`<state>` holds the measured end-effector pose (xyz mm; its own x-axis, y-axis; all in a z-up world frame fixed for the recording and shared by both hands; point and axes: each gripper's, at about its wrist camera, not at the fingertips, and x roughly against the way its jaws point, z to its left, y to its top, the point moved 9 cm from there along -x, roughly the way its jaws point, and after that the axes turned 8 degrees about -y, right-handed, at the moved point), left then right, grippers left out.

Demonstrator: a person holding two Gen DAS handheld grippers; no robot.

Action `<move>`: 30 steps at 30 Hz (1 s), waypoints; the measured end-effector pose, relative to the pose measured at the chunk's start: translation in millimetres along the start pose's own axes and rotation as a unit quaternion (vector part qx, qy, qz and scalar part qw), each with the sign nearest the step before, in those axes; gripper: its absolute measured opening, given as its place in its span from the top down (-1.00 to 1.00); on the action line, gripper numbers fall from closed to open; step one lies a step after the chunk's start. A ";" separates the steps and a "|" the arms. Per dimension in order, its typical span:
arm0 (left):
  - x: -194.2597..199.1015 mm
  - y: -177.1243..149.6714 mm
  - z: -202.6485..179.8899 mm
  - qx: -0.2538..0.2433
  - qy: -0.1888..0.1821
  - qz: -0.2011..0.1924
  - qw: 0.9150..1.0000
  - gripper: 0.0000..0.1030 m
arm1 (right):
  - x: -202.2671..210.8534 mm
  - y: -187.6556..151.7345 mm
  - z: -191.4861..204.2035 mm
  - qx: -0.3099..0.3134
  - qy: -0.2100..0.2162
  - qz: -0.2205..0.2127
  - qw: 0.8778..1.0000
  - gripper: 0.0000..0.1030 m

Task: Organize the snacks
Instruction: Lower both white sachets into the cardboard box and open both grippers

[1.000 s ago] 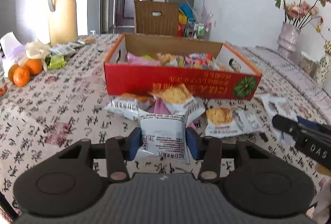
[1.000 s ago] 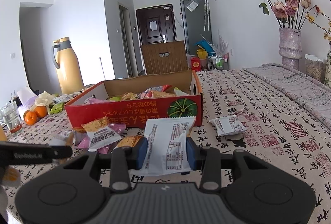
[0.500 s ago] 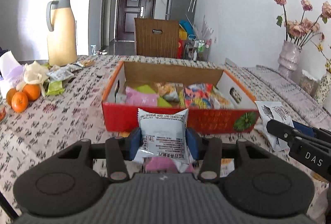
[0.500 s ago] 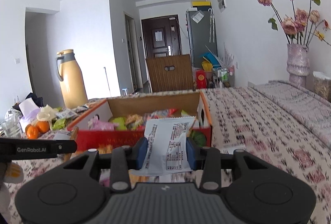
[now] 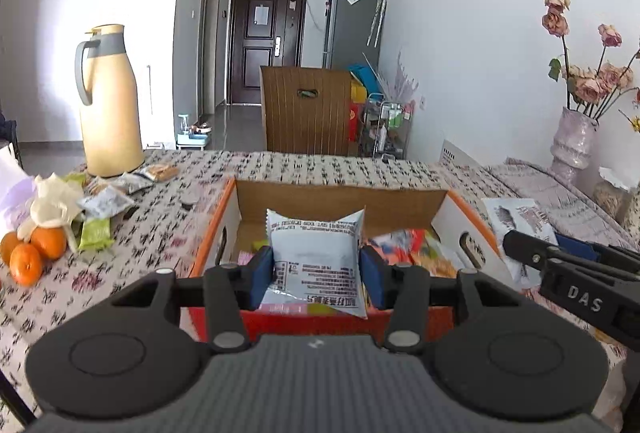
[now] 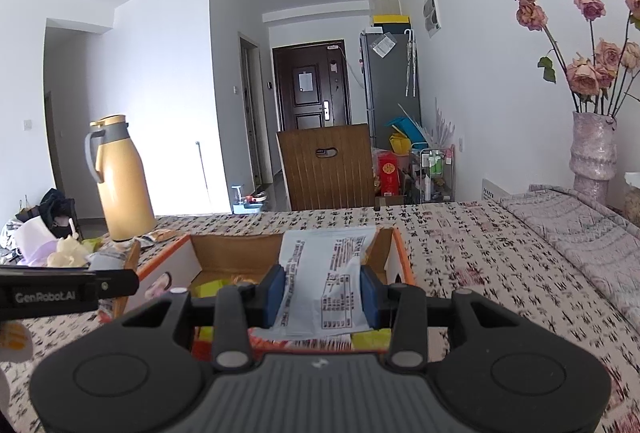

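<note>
Two handheld grippers hung over a red cardboard box (image 5: pixel 224 229) of snacks that sat on a table (image 5: pixel 320 169) under a patterned cloth. The left gripper (image 5: pixel 316 269) pinched a pale blue snack packet (image 5: pixel 316 253) between its blue pads, above the box's near wall. The right gripper (image 6: pixel 322 293) clamped a white snack packet (image 6: pixel 326 281) the same way, over the box's right end. A yellow thermos jug (image 5: pixel 108 101) stood near the table's far left edge, oranges (image 5: pixel 32 253) along its left edge.
</note>
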<state>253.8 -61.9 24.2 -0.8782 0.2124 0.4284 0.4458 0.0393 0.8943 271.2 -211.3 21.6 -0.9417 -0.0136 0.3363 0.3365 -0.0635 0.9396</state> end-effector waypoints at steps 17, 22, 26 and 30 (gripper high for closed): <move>-74.7 25.4 19.8 0.017 0.016 -0.011 1.000 0.07 | -88.2 -8.3 13.4 0.005 -0.016 0.033 0.999 0.24; -90.2 11.4 22.9 -0.001 0.017 -0.013 1.000 0.07 | -96.9 -19.5 13.2 0.009 -0.012 0.046 0.999 0.23; -93.5 6.4 22.3 0.000 0.002 -0.008 1.000 0.03 | -99.3 -23.8 13.4 0.011 -0.010 0.054 0.998 0.23; -89.2 8.5 24.8 0.006 -0.001 -0.020 1.000 -0.11 | -96.7 -24.1 9.9 0.008 -0.011 0.052 0.999 0.17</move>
<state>340.3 -56.3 -9.7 -0.8949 0.2130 0.3921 0.4124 0.0592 0.9091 354.2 -198.5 -33.0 -0.9016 0.0025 0.4326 0.4320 -0.0476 0.9006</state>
